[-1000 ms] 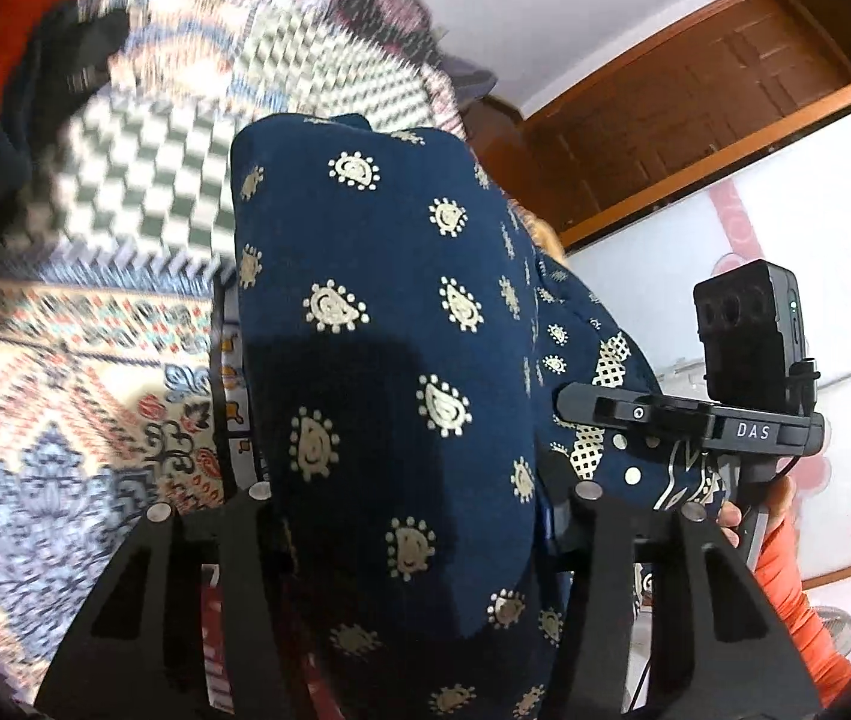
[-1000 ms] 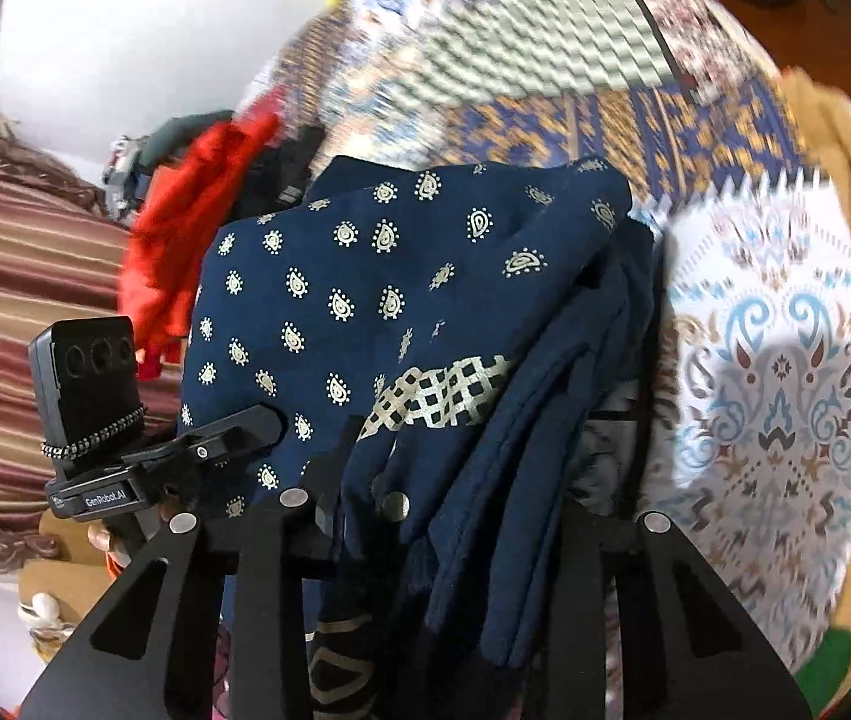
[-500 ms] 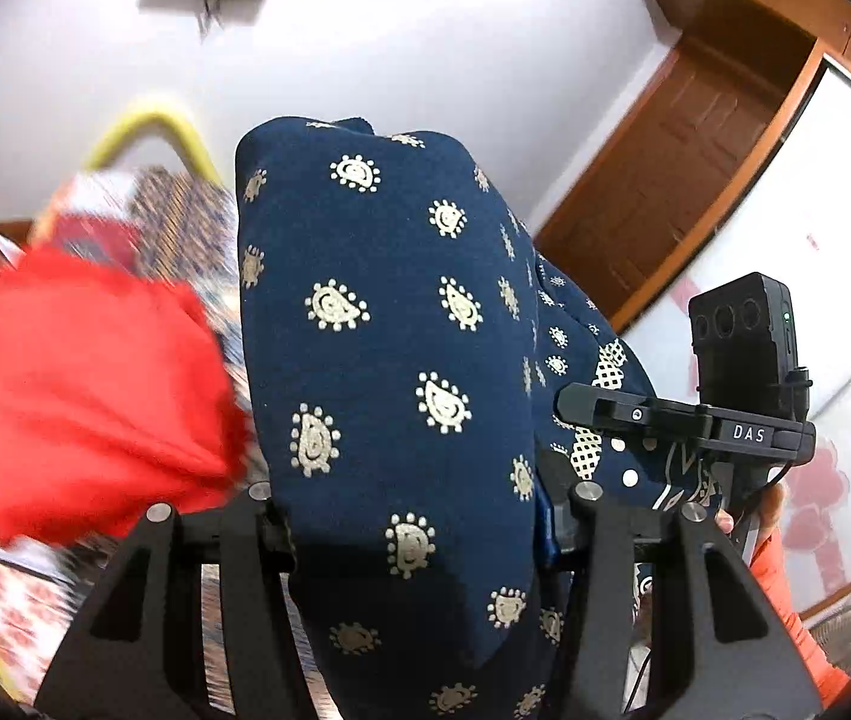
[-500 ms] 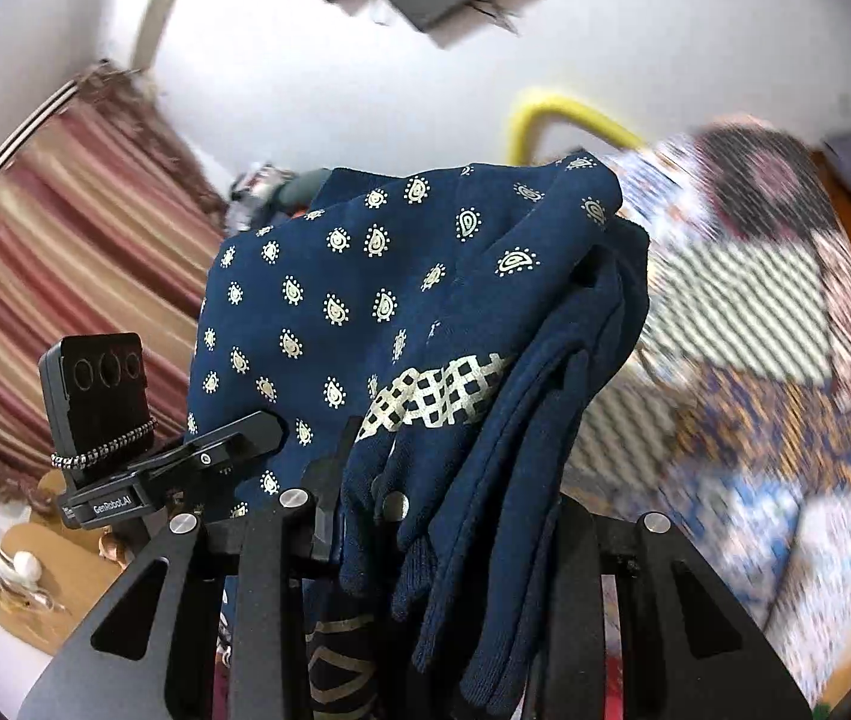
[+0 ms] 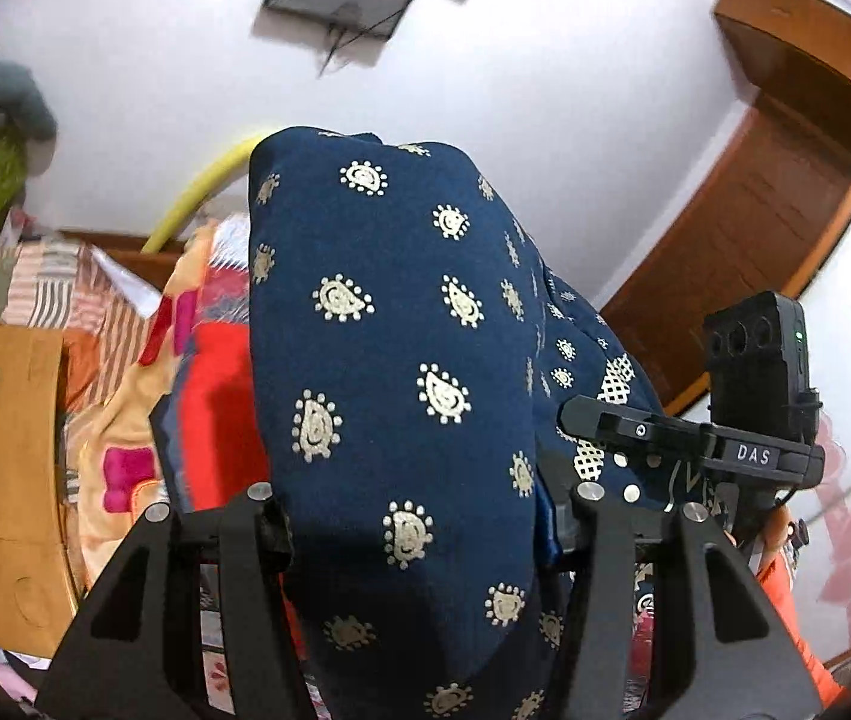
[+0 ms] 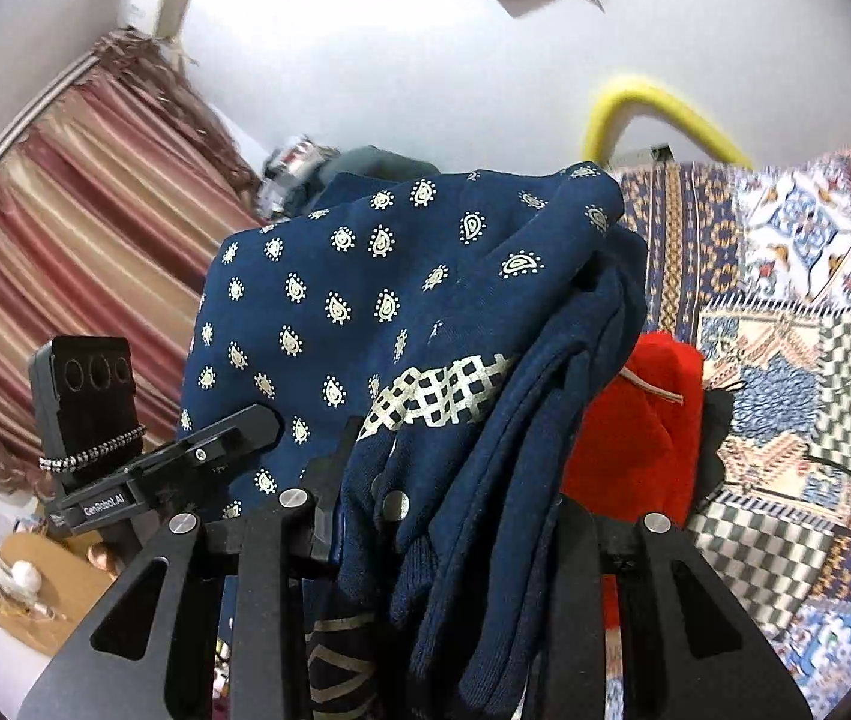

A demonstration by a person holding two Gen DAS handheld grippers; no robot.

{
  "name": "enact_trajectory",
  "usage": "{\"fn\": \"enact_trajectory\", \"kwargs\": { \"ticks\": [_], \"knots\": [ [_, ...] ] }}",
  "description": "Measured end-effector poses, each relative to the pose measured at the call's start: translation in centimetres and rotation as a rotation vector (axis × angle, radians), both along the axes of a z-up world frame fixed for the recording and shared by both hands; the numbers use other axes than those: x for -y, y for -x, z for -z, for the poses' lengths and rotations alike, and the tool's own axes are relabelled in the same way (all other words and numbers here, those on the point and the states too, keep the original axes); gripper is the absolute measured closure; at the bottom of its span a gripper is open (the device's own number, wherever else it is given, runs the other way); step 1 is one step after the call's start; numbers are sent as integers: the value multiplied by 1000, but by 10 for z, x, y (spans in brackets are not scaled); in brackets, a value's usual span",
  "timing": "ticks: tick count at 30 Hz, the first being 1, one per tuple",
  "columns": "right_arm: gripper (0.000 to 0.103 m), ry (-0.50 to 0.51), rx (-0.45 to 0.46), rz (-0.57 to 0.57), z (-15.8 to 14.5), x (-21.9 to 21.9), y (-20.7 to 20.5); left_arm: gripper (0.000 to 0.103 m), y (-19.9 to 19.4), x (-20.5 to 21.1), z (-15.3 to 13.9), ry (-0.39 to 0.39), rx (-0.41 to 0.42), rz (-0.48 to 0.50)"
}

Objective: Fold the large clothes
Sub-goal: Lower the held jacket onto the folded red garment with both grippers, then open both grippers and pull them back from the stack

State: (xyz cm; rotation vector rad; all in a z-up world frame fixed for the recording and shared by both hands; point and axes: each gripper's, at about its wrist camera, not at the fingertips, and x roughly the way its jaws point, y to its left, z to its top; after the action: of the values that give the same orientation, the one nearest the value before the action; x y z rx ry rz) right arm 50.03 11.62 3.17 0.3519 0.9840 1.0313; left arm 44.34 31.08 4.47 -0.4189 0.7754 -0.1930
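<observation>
Keep both the left gripper [image 5: 419, 516] and right gripper [image 6: 425, 516] clamped on the folded navy paisley-print cloth garment [image 5: 389, 360]; you carry it level, so no layers slip.

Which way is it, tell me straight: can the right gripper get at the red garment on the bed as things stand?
Probably not. The right gripper is shut on the navy printed garment, whose bunched folds hang between it and the red garment. It would likely have to set the navy one down first.

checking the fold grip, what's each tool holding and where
Both hold the navy garment. The left tool clamps a thick folded bunch of it; the right tool clamps gathered folds near the checkered band.
</observation>
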Motion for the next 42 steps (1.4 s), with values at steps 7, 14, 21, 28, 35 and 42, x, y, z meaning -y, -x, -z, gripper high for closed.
{"fn": "enact_trajectory", "kwargs": {
  "ticks": [7, 14, 21, 28, 35, 42],
  "knots": [
    [69, 106, -106, 22, 90, -36, -38, 46, -41, -36, 93, 11, -129, -35],
    [50, 167, -62, 26, 84, -32, -45, 35, -32, -28, 93, -61, -105, -15],
    [45, 331, 33, 81, 62, -10, -19, 27, -2, -11, 73, -171, -129, -100],
    [45, 355, 223, 129, 0, 30, 36, 27, 58, 20, 18, -310, -52, -151],
    [45, 232, 482, 174, -83, 65, 127, 27, 146, 67, -64, -381, 139, -215],
    [45, 77, 671, 262, -127, 103, 218, 27, 243, 123, -117, -478, 381, -287]
  ]
}}
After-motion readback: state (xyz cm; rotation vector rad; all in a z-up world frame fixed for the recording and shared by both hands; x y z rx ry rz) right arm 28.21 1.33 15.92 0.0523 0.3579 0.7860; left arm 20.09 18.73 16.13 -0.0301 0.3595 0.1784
